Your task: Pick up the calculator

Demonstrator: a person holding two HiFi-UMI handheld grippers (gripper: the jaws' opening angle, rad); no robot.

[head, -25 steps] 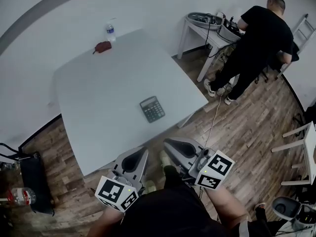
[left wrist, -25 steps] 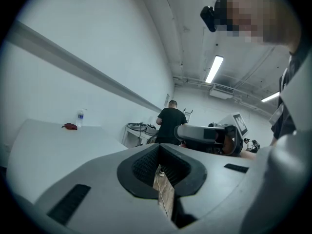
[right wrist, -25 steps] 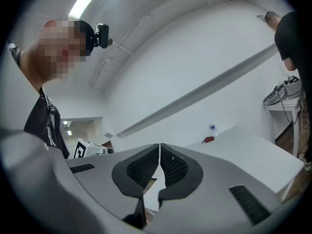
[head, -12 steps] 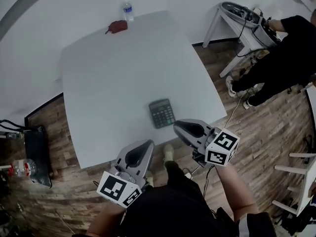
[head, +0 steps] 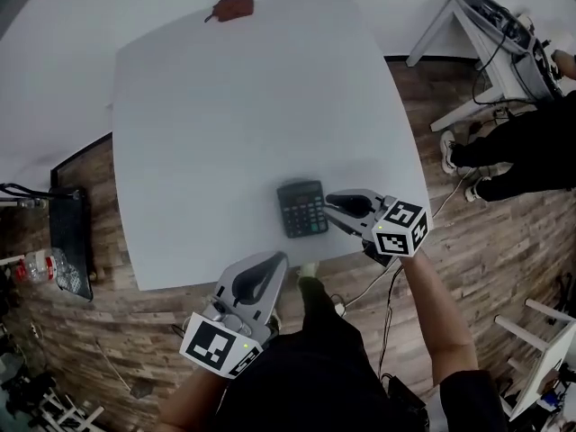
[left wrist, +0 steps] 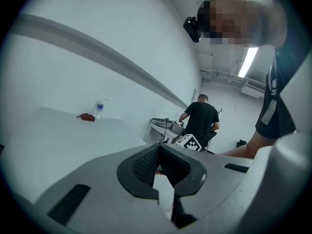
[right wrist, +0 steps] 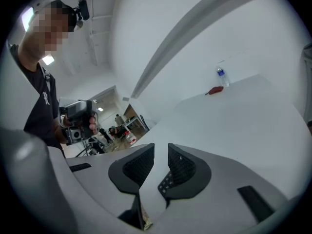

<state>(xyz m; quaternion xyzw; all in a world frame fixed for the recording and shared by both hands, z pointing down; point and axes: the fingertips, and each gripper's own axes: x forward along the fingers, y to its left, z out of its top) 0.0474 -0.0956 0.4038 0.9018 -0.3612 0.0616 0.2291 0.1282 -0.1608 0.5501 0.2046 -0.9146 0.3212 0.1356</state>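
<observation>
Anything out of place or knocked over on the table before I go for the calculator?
Nothing stands out. The calculator lies flat near the front edge of the table; the bottle stands upright at the far edge beside a small red thing.

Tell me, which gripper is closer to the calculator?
Right. The right gripper, jaws opening, is at the calculator's right edge, not gripping it; the left gripper hangs by the table's near edge, farther away.
</observation>
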